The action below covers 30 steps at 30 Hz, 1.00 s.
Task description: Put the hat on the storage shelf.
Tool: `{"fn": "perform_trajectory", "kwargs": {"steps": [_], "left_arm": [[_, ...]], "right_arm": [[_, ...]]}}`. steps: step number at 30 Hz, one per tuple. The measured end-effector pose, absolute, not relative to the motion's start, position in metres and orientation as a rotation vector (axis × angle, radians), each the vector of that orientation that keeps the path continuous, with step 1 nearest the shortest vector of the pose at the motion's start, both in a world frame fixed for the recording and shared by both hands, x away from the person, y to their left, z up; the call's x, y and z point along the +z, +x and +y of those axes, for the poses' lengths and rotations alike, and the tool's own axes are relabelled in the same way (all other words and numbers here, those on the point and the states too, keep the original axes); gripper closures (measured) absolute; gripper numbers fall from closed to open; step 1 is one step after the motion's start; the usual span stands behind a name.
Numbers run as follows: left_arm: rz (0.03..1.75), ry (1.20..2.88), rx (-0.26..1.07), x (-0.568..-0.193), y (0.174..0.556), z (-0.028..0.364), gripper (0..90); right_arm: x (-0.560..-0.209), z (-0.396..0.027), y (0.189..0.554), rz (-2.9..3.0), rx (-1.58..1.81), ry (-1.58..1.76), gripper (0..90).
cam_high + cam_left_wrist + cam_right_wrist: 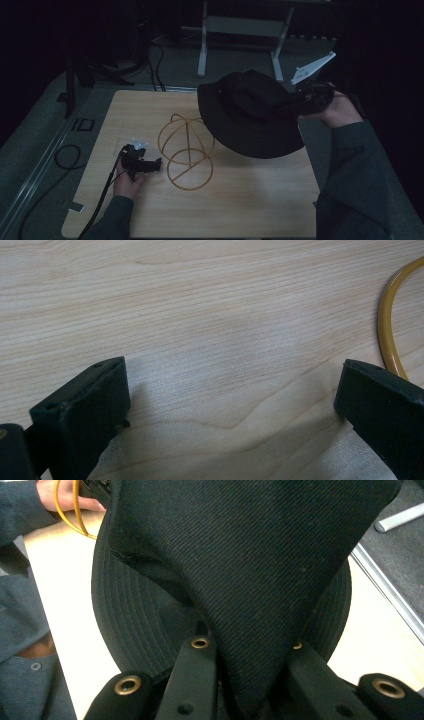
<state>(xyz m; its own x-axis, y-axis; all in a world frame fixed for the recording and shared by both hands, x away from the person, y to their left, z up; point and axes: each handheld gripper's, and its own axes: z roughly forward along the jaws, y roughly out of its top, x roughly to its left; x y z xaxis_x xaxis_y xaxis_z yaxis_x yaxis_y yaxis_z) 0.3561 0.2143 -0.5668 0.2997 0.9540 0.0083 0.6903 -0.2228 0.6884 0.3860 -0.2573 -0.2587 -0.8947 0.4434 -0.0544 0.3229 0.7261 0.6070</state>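
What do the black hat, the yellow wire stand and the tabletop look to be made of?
Black hat: woven cloth, matte; a fine diagonal twill weave shows, with rows of stitching round the brim.
Yellow wire stand: thin rod bent into hoops, likely coated or painted metal; it looks smooth and slightly glossy.
Tabletop: pale wood or wood-look laminate, with visible grain lines and a soft sheen.

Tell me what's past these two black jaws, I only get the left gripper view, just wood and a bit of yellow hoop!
Observer: That hoop belongs to a yellow wire stand, a dome of rings standing on the table.
Operator: Is my left gripper holding it?
Observer: No, its jaws stand open beside the stand's bottom ring.
Operator: What's the other hand doing?
Observer: The right gripper is pinching the crown of a black brimmed hat, held up above the table's far right part.
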Motion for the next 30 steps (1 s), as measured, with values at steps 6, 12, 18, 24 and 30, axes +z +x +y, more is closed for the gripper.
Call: {"fn": "perform_trajectory", "kwargs": {"steps": [6,12,18,24,30], "left_arm": [[1.458,1.993,0.591,-0.567,0.356,0.214,1.5],[1.458,1.993,0.591,-0.567,0.356,0.214,1.6],[1.458,1.993,0.591,-0.567,0.356,0.214,1.5],[1.459,1.991,0.592,-0.567,0.356,0.214,1.5],[1.458,1.994,0.591,-0.567,0.356,0.214,1.5]], "right_arm": [[-0.254,-0.254,0.386,2.737,0.926,0.596,85.5],[-0.249,-0.251,0.383,2.737,0.954,0.572,85.5],[-0.247,-0.245,0.382,2.744,0.963,0.546,85.5],[-0.247,-0.241,0.382,2.752,0.983,0.526,85.5],[-0.246,-0.236,0.38,2.758,1.007,0.494,85.4]]}}
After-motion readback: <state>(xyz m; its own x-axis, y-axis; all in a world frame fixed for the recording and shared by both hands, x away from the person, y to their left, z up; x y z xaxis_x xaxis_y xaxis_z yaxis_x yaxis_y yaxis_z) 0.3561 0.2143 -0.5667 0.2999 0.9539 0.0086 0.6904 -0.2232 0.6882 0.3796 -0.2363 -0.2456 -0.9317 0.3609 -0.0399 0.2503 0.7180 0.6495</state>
